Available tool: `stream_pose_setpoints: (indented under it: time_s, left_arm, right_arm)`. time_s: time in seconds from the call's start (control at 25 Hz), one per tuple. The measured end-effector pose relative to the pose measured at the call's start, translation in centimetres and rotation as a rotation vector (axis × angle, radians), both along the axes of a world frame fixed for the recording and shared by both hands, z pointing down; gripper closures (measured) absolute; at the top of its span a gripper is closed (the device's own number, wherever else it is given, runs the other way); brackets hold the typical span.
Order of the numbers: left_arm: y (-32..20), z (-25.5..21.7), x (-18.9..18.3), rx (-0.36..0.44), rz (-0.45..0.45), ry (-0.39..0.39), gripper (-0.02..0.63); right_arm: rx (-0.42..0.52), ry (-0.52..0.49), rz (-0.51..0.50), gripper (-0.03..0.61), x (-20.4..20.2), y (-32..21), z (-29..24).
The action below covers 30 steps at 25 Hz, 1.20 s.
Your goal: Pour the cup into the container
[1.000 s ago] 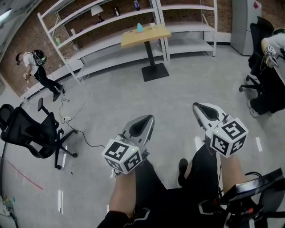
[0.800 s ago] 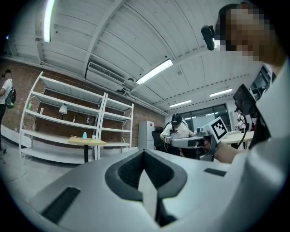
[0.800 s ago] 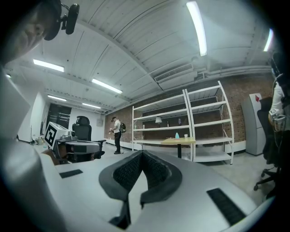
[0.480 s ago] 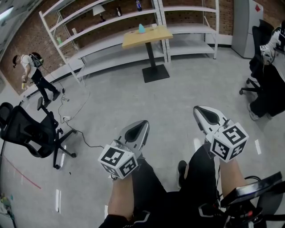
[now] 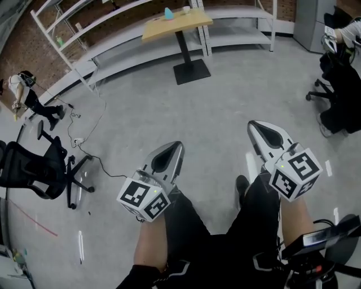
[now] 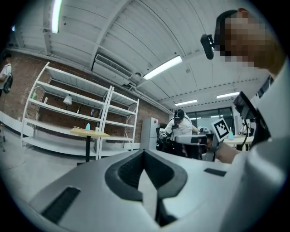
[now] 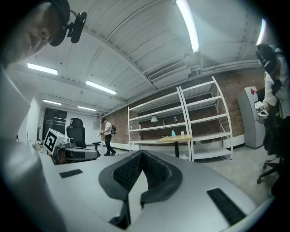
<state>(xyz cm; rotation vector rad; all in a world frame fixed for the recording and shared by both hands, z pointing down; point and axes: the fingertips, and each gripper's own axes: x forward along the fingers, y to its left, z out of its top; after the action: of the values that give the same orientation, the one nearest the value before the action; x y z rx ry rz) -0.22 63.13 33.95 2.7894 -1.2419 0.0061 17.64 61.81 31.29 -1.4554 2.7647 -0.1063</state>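
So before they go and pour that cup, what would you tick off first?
1. Left gripper free to grab: ok, jaws together, nothing in them.
2. Right gripper free: ok, jaws together, nothing in them.
3. Cup within reach: not ok; the cup stands on the wooden table, far across the room.
4. Container spotted: cannot tell; a blue thing stands beside the cup, too small to make out.
5. Way to the table: ok, it seems; the office chair stands well off to the left.
6. Something in the cup: cannot tell.
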Motion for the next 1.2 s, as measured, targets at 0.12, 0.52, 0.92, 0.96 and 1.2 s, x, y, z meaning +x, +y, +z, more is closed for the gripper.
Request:
stream_pose_setpoints:
  time_s: [0.12,0.52,0.92,0.96,1.2]
  left_arm:
    - [-2.3,0.7,0.7,-0.010,0.012,-0.039,0.612]
    - [-11.2,-2.5,0.3,0.031,0.009,0.000,0.612]
    - [-22.1,-4.0,2.1,0.116,-0.011,-0.090,0.612]
    - [-23.0,-4.1,2.7,0.114,-0.003,-0.097,0.612]
    - [-30.5,-2.5,1.9,0.086,-0.001,-0.097,0.612]
  right_arm:
    - [-0.007,-0.014,0.003,0.577,0.6,-2.4,0.3]
    - [0.044,-0.018,-0.001,0.577,1.0,-10.7,-2.5]
    - [0.048,0.002,-0.023,0.577,1.6,-21.3,-3.4]
    - [0.048,0.004,-0.023,0.577,2.0,-22.6,-3.5]
    - [0.053,0.040,-0.040,0.577,1.4,-30.7,-3.4]
